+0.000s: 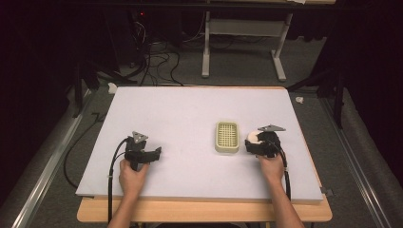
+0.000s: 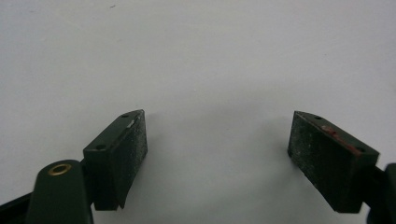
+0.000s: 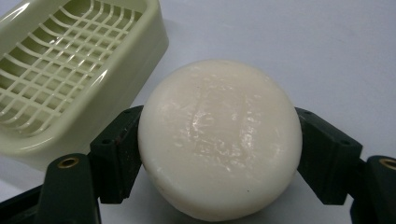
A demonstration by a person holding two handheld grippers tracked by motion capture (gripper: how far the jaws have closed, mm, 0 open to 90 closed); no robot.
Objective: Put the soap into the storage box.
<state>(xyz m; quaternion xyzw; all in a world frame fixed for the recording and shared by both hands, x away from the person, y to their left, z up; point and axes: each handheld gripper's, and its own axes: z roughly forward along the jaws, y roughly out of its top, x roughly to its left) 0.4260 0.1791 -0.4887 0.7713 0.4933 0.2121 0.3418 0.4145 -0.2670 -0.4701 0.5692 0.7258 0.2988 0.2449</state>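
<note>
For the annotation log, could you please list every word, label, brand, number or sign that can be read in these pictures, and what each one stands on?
None can be read.
Round soap, held in the right gripper: faint raised marks on its face, too blurred to read.
Soap dish: plain grid, no text.
Left gripper pads: scuffed, no text.
White tabletop: bare of print.
</note>
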